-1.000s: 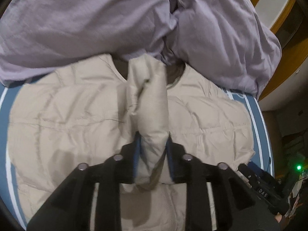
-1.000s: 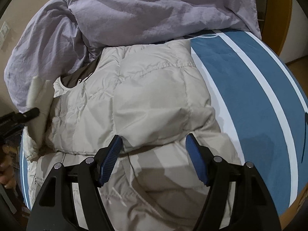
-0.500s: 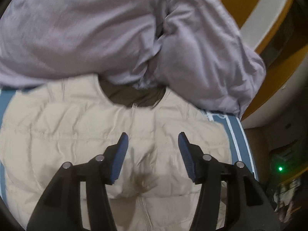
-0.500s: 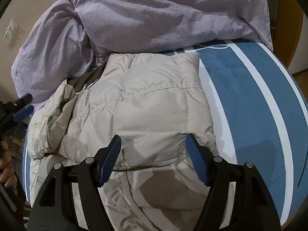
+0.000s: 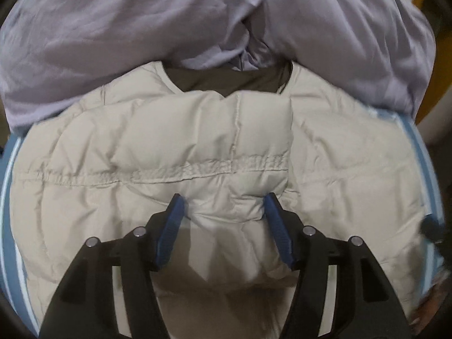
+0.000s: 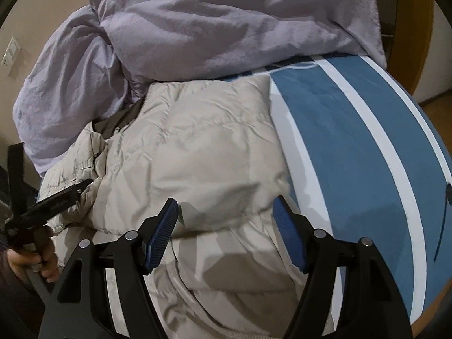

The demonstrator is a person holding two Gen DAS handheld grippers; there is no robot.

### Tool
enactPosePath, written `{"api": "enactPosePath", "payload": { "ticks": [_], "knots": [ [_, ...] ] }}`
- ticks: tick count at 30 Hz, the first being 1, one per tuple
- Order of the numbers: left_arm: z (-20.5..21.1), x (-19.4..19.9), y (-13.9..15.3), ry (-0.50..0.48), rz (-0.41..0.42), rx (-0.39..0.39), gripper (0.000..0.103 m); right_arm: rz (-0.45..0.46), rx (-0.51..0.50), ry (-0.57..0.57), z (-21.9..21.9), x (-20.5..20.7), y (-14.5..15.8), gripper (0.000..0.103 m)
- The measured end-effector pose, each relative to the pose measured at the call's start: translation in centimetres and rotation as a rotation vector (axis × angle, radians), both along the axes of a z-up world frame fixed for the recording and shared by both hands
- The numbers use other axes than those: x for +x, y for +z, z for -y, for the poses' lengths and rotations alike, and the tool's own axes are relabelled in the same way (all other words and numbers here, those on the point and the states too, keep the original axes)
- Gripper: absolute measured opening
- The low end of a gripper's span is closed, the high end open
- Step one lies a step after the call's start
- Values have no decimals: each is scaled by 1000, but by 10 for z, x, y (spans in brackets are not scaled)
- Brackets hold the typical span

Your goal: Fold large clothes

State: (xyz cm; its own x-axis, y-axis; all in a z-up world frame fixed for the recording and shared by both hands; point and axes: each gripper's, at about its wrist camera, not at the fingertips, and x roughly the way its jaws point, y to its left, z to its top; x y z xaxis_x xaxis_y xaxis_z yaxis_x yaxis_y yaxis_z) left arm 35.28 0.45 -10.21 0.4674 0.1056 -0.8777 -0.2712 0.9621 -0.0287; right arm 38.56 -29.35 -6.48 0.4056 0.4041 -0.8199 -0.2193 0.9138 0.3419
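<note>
Both tools gaping, empty — left tool (image 5: 223,206), right tool (image 6: 225,212) over beige puffer jacket (image 6: 197,152), lilac duvet (image 6: 226,19) heaped behind, touching collar

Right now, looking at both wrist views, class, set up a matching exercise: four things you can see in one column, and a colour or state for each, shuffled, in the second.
Things
1. puffy quilted down jacket
2. crumpled duvet
3. striped bed sheet
4. left gripper

Colour or state
A. blue with white stripes
B. open above the jacket
C. beige, sleeves folded in
D. lilac, heaped behind the collar

Pairs: 1-C, 2-D, 3-A, 4-B
</note>
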Motion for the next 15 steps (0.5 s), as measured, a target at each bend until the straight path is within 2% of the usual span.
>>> {"api": "enactPosePath", "payload": {
  "ticks": [2, 5, 7, 10, 15],
  "knots": [
    [1, -3, 2, -3, 6, 9, 60, -2, -4, -14, 5, -8, 0, 71],
    [-6, -22, 18, -3, 42, -52, 61, 6, -10, -34, 15, -24, 4, 71],
    [-11, -38, 31, -10, 66, -62, 63, 14, -13, -52, 24, -35, 7, 72],
    [-27, -78, 43, -23, 93, -55, 68, 23, -8, -79, 39, -54, 10, 76],
    [-71, -154, 47, 7, 81, -65, 69, -23, 22, -108, 68, -89, 1, 76]
  ]
}}
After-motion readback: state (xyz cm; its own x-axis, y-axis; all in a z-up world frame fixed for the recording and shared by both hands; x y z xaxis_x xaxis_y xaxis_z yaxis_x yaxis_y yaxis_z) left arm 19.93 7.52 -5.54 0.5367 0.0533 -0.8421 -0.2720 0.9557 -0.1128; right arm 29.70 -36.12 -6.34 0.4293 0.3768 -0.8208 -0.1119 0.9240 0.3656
